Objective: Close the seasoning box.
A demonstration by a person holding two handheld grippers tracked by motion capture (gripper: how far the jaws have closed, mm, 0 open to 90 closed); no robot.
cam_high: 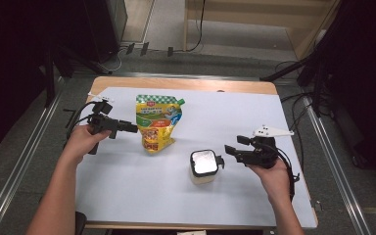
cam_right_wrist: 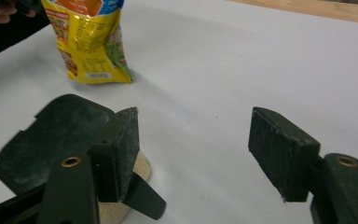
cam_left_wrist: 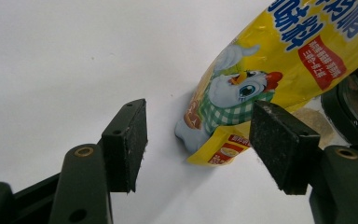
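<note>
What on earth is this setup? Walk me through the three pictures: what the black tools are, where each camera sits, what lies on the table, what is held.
A person sits at a table with a white top, a hand-held two-jaw tool in each hand. One camera looks down from above; the other two ride on the tools and look along their black jaws. The left gripper is open, aimed at a yellow pouch with a green spout. The right gripper is open beside a small jar whose black flip lid stands open. Neither holds anything.
</note>
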